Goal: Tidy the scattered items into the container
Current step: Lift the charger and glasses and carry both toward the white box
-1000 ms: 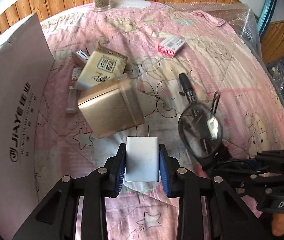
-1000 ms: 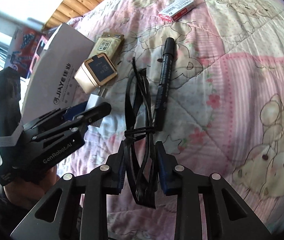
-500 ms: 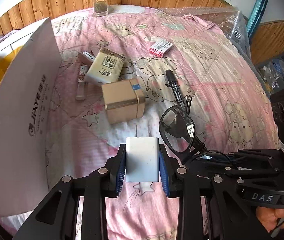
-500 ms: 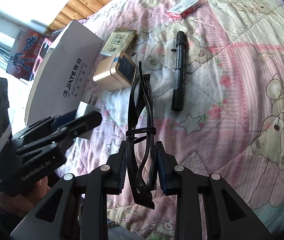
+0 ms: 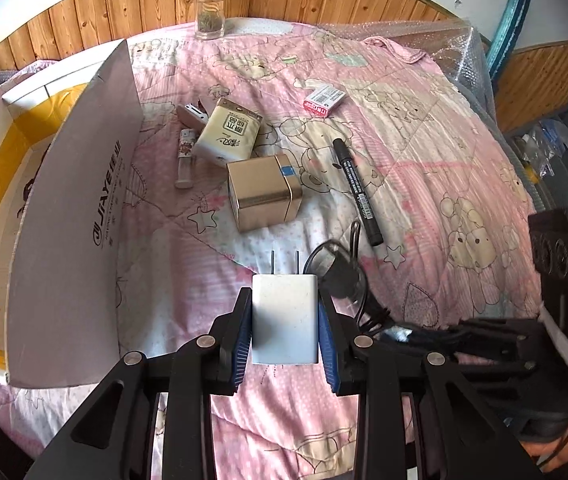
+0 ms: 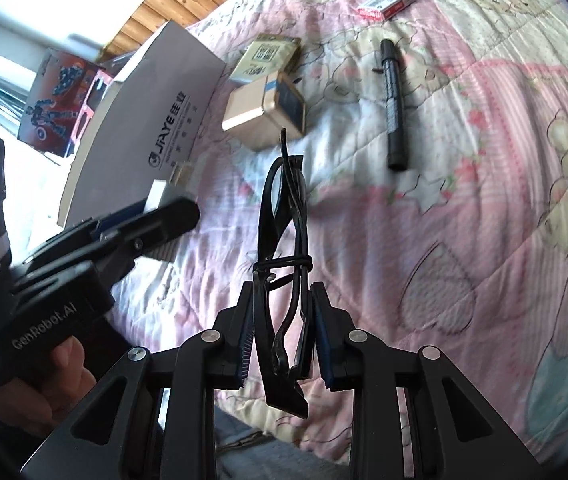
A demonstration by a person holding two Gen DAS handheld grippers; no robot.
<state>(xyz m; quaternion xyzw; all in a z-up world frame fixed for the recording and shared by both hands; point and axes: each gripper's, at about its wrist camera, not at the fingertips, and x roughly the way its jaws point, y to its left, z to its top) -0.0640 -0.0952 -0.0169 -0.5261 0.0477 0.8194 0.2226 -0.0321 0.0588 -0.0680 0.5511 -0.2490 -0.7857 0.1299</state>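
On the far left of the left wrist view stands the box [image 5: 72, 216], its white flap upright and a yellow lining visible inside; this is the container, and we judge that both loads must clear that flap to get in. Risk one: the flap leans over the opening on the near side, so a low approach could strike it and knock the load loose. The left tool [image 5: 285, 322] is pinching a white charger [image 5: 285, 316] by its flat sides, prongs pointing forward; the smooth casing could slide out if it bumps the flap. Further right, the right tool [image 6: 283, 338] is pinching a pair of folded black glasses [image 6: 284, 216] near one end, most of the frame sticking out beyond the pads. That long overhang could pivot or catch on the other tool, since the two are close together above the bed [image 5: 424, 168]. Still lying on the bed are a lighter [image 5: 185, 158], a cream packet [image 5: 230, 134], a gold tin [image 5: 264, 198], a black marker [image 5: 356, 190] and a small red-and-white pack [image 5: 324, 100], well apart from the box opening. The left wrist view alone shows the box interior and a glass jar [image 5: 209, 4] at the headboard. The right wrist view alone shows how the glasses sit between the pads, and the hand [image 6: 50, 376] holding the left tool.
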